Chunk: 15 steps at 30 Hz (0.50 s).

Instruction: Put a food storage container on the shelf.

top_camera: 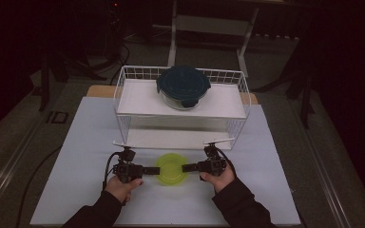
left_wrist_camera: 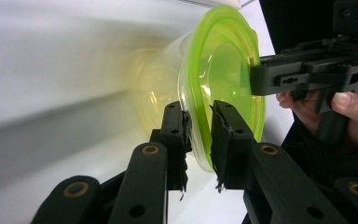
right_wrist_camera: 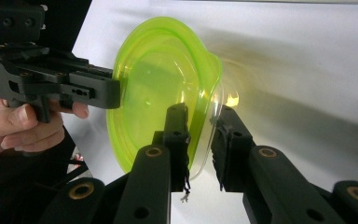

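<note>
A clear plastic container with a lime-green lid stands on the white table near its front edge, between my two grippers. My left gripper comes in from the left, its jaws pinched on the container's left rim; the pads press on lid and wall. My right gripper comes in from the right and clamps the opposite rim, one jaw over the lid and one outside the wall. Each gripper view shows the other gripper across the lid: the right gripper and the left gripper.
Just behind the container stands a white wire rack with two shelves. A round glass container with a dark blue lid sits on its top shelf. The white table cover stretches left and right of my hands; dark floor lies around it.
</note>
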Motion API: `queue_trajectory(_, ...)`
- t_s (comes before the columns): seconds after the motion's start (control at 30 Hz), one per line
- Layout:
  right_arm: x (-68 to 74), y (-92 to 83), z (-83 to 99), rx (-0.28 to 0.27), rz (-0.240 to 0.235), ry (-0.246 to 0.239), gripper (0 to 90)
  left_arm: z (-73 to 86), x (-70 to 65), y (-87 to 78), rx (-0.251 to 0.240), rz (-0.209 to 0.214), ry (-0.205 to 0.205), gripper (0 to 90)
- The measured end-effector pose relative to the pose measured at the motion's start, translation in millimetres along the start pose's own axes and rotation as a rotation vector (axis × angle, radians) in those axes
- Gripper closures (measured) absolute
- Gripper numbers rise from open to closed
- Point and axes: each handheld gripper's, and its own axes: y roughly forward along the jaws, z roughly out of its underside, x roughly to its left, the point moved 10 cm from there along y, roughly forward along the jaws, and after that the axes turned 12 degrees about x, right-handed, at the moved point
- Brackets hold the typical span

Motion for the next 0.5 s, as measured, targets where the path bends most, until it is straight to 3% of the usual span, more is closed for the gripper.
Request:
queue_trajectory(0.3, 6.9, -5.9, -0.5, -0.034, 0.047, -0.03, 80.8, -0.5, -6.7, -6.4, -0.033, -0.038, 0.014, 80.2)
queue_trajectory(0.5, 14.5, -13.2, -2.2, -0.058, 0.061, -0.049, 80.8, -2.7, -14.9, -12.8, -0.049, -0.024, 0.021, 80.5)
